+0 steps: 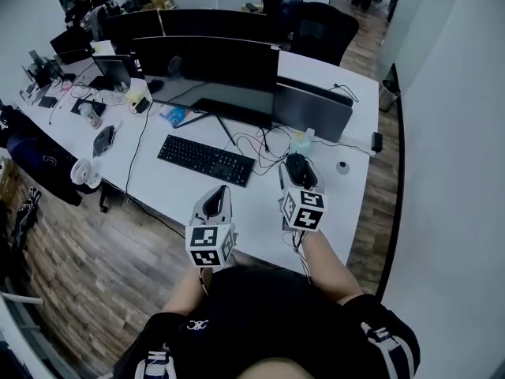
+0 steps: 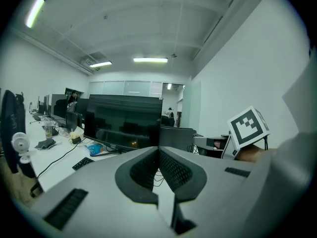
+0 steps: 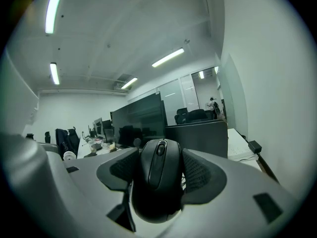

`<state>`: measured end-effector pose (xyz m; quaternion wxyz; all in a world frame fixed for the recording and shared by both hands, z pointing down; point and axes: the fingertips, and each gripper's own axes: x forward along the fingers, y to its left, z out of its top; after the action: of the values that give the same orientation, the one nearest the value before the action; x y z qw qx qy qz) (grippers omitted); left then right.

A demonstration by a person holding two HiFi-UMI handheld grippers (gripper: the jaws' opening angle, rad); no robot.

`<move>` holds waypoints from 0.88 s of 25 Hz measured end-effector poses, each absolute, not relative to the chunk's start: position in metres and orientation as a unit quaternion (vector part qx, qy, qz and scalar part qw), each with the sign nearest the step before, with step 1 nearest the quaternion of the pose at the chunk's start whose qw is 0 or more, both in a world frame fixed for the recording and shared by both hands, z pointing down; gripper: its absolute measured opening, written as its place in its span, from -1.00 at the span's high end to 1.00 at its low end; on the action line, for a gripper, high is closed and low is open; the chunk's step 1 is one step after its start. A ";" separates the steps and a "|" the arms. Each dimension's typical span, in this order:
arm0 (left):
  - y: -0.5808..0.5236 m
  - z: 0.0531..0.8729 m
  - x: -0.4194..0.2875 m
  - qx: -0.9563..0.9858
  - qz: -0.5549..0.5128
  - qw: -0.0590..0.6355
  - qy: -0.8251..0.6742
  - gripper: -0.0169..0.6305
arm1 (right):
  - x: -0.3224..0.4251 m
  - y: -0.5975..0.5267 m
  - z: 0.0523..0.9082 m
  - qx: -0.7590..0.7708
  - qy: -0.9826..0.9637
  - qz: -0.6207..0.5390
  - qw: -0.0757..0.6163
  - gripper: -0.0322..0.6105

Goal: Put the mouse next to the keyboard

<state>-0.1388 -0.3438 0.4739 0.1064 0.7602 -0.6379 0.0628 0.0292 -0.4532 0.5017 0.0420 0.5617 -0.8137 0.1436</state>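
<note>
**Mouse in the right jaws, keyboard off to their left**

The right gripper (image 1: 301, 181) has its jaws spread wide and pinching the mouse (image 3: 159, 172) by its flanks, nose pointing away from the person. The left gripper (image 2: 158, 156) sits beside it, jaws pressed together on nothing. The keyboard (image 1: 205, 160) lies ahead and to the left of the loaded jaws, right end nearest them. To my eye the job is to carry the mouse leftward, keep it level, and set it on the bare desk (image 1: 264, 204) just off that end before letting go. Loose cables (image 1: 264, 142) trail ahead of the tool, near that end, and could snag. A small pale container (image 1: 301, 140) stands just beyond the jaws.
</note>
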 end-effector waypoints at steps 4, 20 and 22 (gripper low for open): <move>-0.381 0.478 -0.162 0.772 0.073 0.103 -0.623 0.91 | 0.010 -0.481 0.524 0.579 -0.799 0.151 0.055 -0.01; -0.437 0.498 -0.254 0.788 0.081 0.119 -0.599 0.91 | -0.047 -0.534 0.660 0.629 -0.727 0.236 0.144 -0.01; -0.440 0.500 -0.261 0.789 0.082 0.118 -0.598 0.91 | -0.050 -0.533 0.679 0.630 -0.719 0.249 0.155 -0.01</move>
<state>-0.2607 -0.4404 0.4996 0.1183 0.7886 -0.5978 0.0821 -0.0500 -0.5334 0.6787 0.1548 0.6302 -0.7189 0.2492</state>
